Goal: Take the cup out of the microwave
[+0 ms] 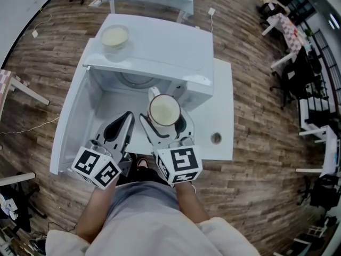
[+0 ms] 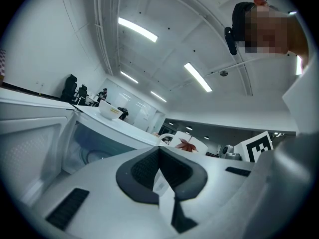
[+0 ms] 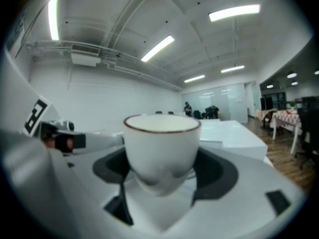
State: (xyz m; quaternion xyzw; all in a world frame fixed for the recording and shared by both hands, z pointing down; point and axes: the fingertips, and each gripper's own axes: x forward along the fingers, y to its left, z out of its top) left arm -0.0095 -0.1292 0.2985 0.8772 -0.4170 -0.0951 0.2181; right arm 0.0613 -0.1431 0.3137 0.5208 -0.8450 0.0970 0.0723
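The right gripper [image 1: 165,117] was clenched on the white cup [image 1: 164,110], its two jaws pressing the lower part of the cup from both sides, as the right gripper view showed clearly. The cup stood upright in the jaws, just in front of the opening of the white microwave [image 1: 160,52], and its handle pointed toward the inside. From the head view I could not tell if the bottom of the cup was already fully outside, because the cup itself hid what was under it. The left gripper [image 1: 127,119] was just beside it on the left, with jaws pressed together and nothing between them. The door [image 1: 72,127] stood open to the left. The inside of the microwave was mostly hidden by its own top. A bowl [image 1: 114,36] rested on that top, at the far left corner. The table [image 1: 221,127] showed only at the right side.
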